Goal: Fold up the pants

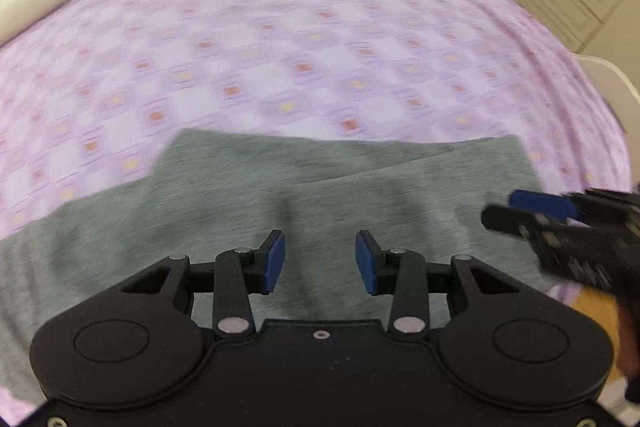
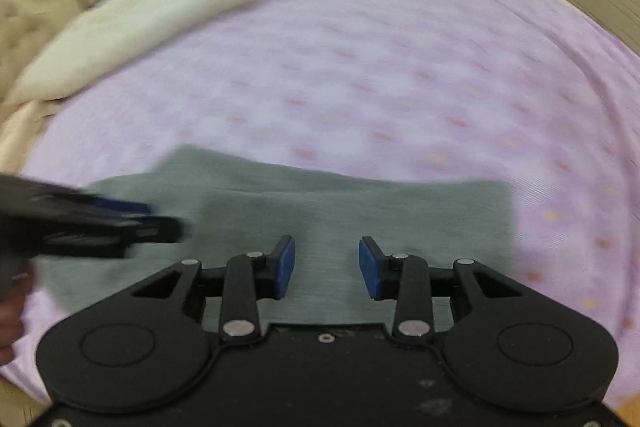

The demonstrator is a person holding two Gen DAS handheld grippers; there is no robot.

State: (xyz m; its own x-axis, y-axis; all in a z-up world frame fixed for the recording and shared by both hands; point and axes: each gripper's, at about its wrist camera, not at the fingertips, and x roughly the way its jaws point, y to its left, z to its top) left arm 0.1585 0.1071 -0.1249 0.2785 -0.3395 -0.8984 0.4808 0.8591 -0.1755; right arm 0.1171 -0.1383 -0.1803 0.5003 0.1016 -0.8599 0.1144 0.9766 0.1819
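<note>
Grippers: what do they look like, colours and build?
Both match. The left gripper and right gripper have matte black bodies with two rounded lobes, black linkage arms with silver pivot pins, and blue pads on the fingers. No cables or sleeves visible.

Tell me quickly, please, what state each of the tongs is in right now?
Left tongs: open, empty, above the grey pants.
Right tongs: open, empty, above the same pants.
</note>
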